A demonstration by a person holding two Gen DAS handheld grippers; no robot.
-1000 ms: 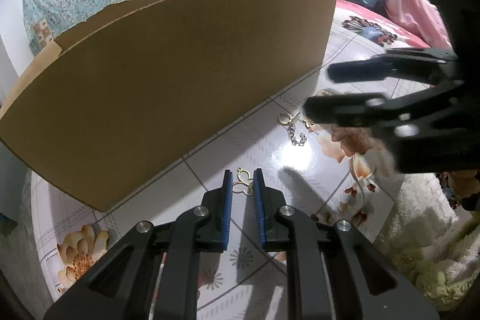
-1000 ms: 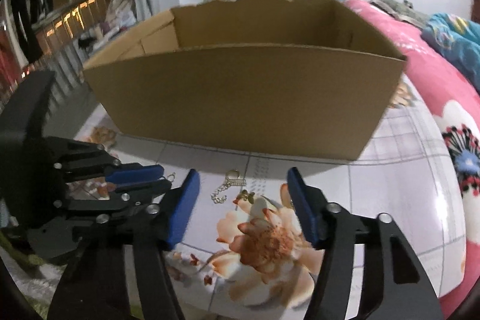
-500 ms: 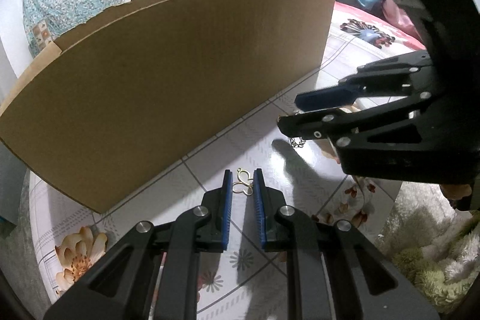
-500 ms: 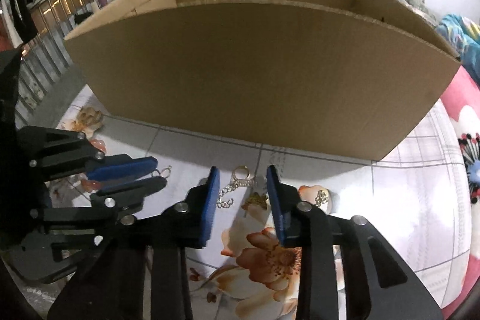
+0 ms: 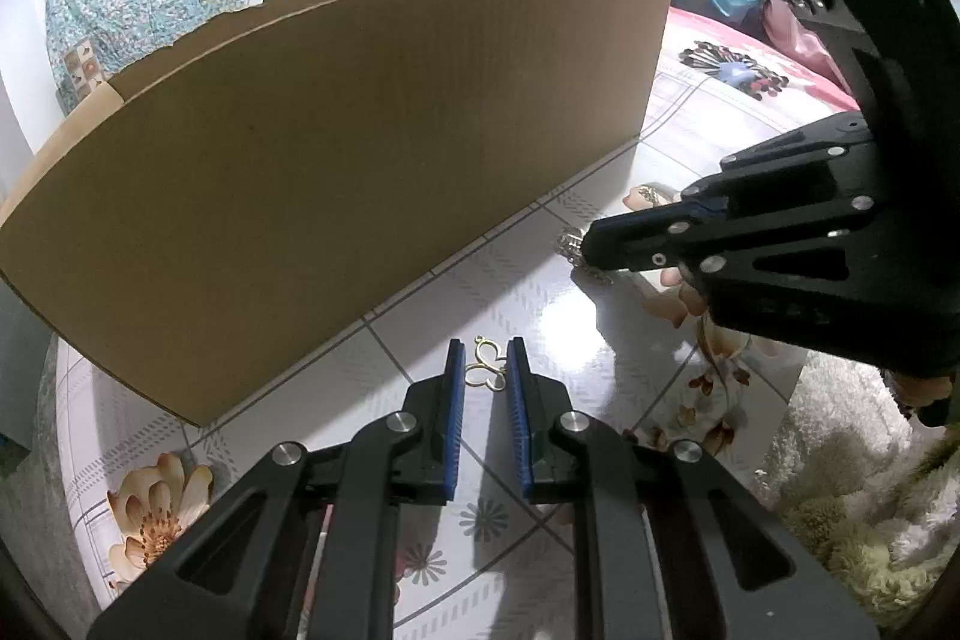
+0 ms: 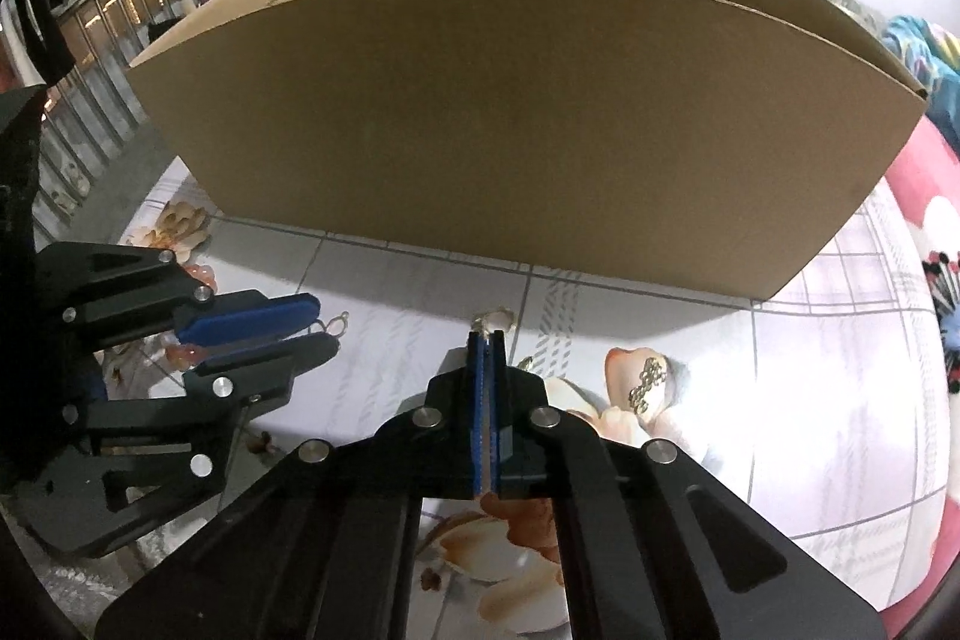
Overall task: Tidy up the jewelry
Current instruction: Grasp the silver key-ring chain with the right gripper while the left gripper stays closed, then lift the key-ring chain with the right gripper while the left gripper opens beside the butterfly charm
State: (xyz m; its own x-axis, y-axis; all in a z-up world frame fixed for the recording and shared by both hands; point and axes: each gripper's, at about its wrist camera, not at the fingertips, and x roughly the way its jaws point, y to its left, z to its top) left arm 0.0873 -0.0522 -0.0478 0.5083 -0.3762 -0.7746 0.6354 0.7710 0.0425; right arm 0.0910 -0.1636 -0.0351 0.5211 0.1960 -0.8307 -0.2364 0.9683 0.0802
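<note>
A gold butterfly-shaped piece lies on the flowered table between the tips of my left gripper, whose jaws stand a narrow gap apart, touching nothing. My right gripper is shut on the chain with a ring; its ring end pokes out past the tips. In the left wrist view the right gripper holds the chain just above the table. A silver bead cluster lies right of the right gripper. The open cardboard box stands right behind both grippers.
The box wall fills the space ahead. The left gripper shows in the right wrist view at the left, by the gold piece. A bed with pink bedding is to the right, and a fluffy rug lies below the table edge.
My right gripper moved forward over the chain and closed on it. The left gripper stayed around the gold butterfly piece.
</note>
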